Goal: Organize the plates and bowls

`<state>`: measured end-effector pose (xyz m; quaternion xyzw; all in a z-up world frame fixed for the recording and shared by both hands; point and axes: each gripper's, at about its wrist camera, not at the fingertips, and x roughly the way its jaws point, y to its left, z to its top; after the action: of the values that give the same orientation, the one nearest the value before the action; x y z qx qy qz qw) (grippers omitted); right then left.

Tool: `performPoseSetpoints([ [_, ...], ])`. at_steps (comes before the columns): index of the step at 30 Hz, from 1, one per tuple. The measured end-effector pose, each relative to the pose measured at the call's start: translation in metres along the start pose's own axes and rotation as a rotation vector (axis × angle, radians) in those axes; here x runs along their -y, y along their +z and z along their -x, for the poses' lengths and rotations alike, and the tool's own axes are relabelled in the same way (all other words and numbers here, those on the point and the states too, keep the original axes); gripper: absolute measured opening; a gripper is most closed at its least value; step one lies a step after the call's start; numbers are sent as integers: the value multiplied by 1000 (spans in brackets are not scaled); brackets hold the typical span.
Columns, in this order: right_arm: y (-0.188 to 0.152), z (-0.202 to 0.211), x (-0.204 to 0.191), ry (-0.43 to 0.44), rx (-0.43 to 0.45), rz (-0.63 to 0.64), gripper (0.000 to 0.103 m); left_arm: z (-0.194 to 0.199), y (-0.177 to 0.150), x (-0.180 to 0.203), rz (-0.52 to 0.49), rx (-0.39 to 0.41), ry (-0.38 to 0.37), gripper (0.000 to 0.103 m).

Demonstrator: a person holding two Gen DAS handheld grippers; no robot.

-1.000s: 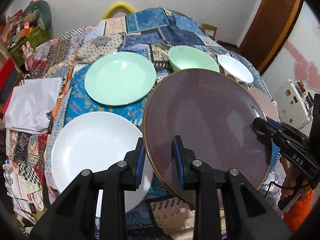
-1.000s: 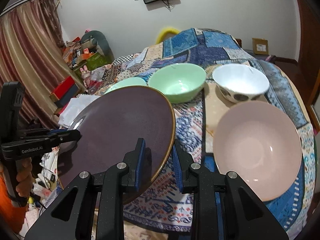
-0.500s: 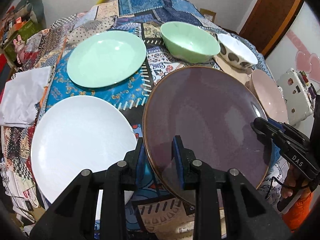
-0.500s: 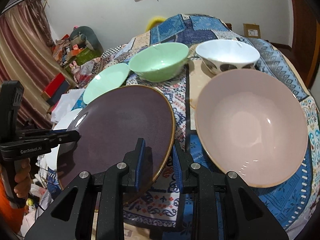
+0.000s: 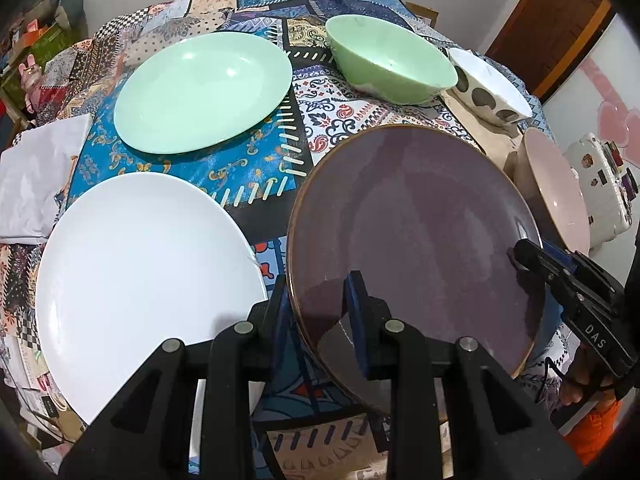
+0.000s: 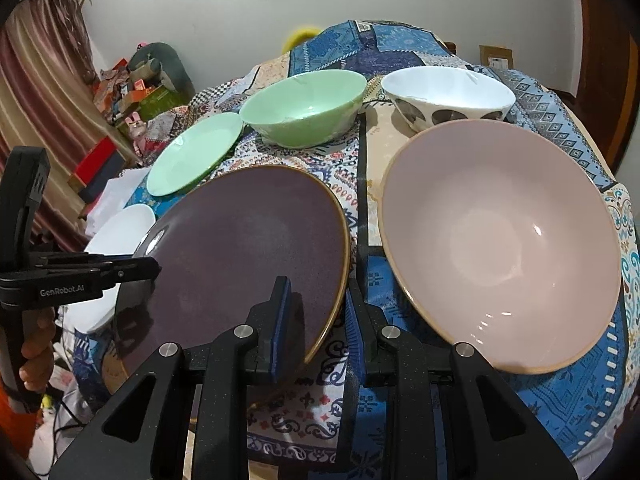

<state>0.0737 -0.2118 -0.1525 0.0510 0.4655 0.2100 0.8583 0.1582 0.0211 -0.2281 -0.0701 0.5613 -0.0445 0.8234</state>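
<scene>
Purple plate (image 5: pixel 416 232) held tilted above the surface (image 5: pixel 320 112), its rim clamped on opposite sides by left hand-held gripper (image 5: pixel 318 312) and right hand-held gripper (image 6: pixel 318 312), white plate (image 5: pixel 140 280) just left, pink bowl (image 6: pixel 500 240) right, 2 bowls behind.

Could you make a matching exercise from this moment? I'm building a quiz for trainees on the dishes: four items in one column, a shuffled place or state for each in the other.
Items:
1. purple plate
2. white plate
3. green bowl
4. pink bowl

Places or states:
A. flat on the tablecloth, at the purple plate's left
B. at the purple plate's right
C. clamped at opposite rims by both hand-held grippers
D. between the green plate and the spotted bowl

Pairs: 1-C, 2-A, 3-D, 4-B
</scene>
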Motion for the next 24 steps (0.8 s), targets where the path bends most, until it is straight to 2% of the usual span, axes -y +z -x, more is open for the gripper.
performPoseSetpoints([
  [2, -2, -2, 0, -10, -8, 1, 24, -3, -1, -1, 0, -12, -5, 28],
  [7, -4, -7, 12, 28, -40, -66, 26, -7, -5, 3, -14, -12, 6, 27],
  [13, -3, 9, 6, 1, -7, -43, 26, -5, -6, 2, -2, -11, 6, 27],
  [18, 2, 21, -2, 20, 19, -32, 26, 21, -10, 4, -26, 57, 18, 27],
  [24, 10, 26, -26, 43, 46, 26, 27, 67, -14, 1, -60, 173, 82, 28],
])
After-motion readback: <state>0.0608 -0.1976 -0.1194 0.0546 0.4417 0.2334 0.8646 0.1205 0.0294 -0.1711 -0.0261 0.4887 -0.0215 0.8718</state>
